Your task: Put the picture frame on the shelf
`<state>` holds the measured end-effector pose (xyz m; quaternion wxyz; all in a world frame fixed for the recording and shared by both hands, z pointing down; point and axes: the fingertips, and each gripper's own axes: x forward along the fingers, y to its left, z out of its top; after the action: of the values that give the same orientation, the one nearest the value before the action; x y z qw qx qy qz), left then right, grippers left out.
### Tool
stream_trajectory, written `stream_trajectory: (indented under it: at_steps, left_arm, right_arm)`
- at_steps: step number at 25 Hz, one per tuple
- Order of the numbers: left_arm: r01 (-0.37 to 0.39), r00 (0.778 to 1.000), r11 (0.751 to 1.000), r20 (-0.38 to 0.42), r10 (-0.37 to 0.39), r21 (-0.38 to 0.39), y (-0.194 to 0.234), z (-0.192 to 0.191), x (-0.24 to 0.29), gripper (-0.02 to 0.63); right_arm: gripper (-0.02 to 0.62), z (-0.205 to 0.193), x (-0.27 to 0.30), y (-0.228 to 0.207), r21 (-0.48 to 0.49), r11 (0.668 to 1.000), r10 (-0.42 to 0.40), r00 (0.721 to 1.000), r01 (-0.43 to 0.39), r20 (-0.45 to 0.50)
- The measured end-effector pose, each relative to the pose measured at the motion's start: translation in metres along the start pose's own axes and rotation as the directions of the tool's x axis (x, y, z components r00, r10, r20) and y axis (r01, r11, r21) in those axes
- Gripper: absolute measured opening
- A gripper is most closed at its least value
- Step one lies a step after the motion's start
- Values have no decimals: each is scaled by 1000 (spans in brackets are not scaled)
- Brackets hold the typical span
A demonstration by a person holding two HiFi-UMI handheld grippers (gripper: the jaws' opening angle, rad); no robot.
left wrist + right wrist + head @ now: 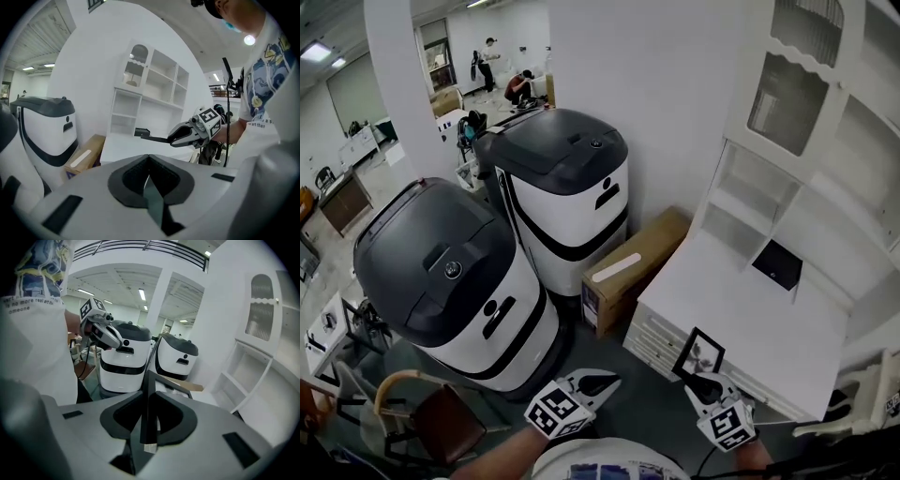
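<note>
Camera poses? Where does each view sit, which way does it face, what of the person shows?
Head view: on the person's head, looking steeply down at the white desk and two white machines; left gripper and right gripper show at the bottom.
Left gripper view: on the left gripper, along its shut jaws, toward the shelf unit; shirt at right.
Right gripper view: on the right gripper, along jaws shut on the picture frame, toward the machines; shirt at left.
Shared: each gripper view sees the other gripper.

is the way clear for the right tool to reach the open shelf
Probably yes: the right tool, shut on the picture frame, hangs at the edge of the desktop, nothing standing before the open shelf.
</note>
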<state>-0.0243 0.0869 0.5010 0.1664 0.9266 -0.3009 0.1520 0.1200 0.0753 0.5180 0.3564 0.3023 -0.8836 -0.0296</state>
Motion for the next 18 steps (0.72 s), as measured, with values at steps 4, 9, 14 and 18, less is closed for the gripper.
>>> stream_trajectory:
  at_steps: [4,9,14,18]
  left_arm:
    - [70,997,996,-23,-69,47,45,22,-4,12]
    - [134,991,988,-24,-133,78,98,39,-5,12]
    - [180,984,982,-8,-180,66,121,49,9,12]
    - [222,975,972,-18,-221,72,130,52,21,12]
  right_arm:
    - [100,32,26,-25,24,997,-67,998,68,-20]
    - [100,59,53,-60,-2,988,-152,987,152,-53]
    - [100,71,60,-99,-36,977,-215,973,212,-82]
    - [100,74,67,-133,-69,966,-253,964,248,-82]
